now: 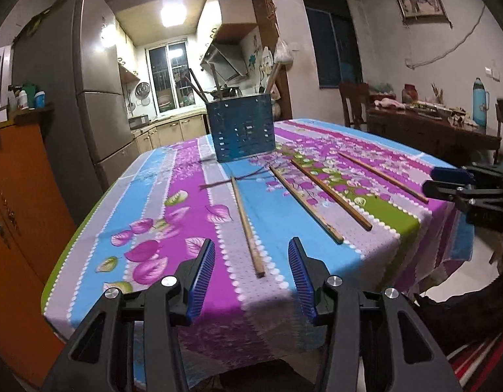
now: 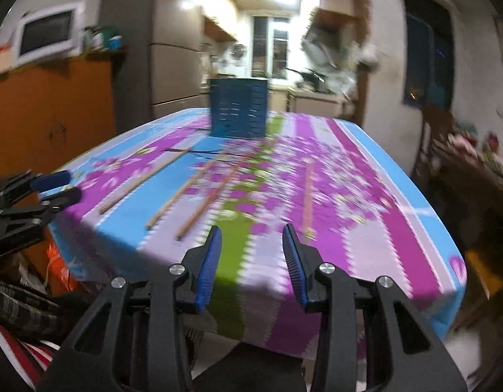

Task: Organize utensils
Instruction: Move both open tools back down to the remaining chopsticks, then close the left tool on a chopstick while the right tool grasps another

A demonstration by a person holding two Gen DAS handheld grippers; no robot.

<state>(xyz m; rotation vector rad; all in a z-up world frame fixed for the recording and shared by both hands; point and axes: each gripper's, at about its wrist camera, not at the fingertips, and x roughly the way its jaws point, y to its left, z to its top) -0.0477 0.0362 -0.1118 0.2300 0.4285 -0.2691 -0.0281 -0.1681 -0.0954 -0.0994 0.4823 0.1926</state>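
**A:** What is your bench like?

**B:** Your bench (image 1: pixel 147 196) wears a floral cloth striped in blue, purple, lilac and green, draping over the near edge. At the far middle stands a blue perforated square utensil holder (image 1: pixel 241 130) with a few sticks already leaning out of its top. Four long wooden chopsticks (image 1: pixel 248 225) lie loose on the cloth between the holder and you, well apart from one another, fanned across the near half.

**A:** And the tools?

**B:** Your left tool (image 1: pixel 251 274) hovers at the near edge, jaws released, with the near end of the leftmost chopstick showing between its blue pads, untouched. Your right tool (image 2: pixel 251 261) is also parted and grasps nothing; its view is blurred.

**A:** The room?

**B:** An orange wooden cabinet (image 1: pixel 19 202) stands left, a grey refrigerator (image 1: pixel 88 91) beyond it, and a lit kitchen (image 1: pixel 173 75) through the doorway behind. On the right sits a dark wooden side table (image 1: pixel 427 130) bearing a light blue thermos (image 1: pixel 479 101).
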